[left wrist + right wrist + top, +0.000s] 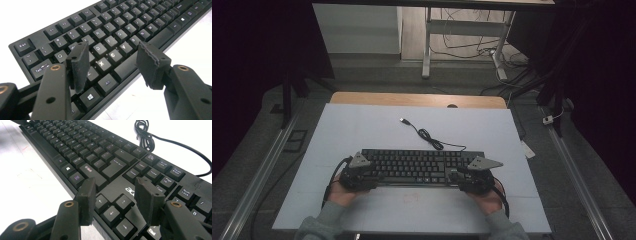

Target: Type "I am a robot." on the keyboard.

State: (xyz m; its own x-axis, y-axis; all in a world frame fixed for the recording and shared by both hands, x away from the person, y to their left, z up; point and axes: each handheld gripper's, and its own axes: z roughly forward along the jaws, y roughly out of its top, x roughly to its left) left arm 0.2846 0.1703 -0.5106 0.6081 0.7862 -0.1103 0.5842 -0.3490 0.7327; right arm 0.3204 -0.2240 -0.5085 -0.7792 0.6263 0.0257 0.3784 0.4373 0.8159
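Observation:
A black keyboard lies across the white table top, with its cable coiled behind it and ending in a USB plug. My left gripper is at the keyboard's left front corner. In the left gripper view its jaws stand open above the letter keys and the near edge, gripping nothing. My right gripper is at the right front corner. Its jaws are open over the arrow keys, beside the keyboard logo.
The white table top has bare room in front of and behind the keyboard. A wooden desk edge runs along the back. Metal rails flank the table, and desk legs with loose floor cables stand farther off.

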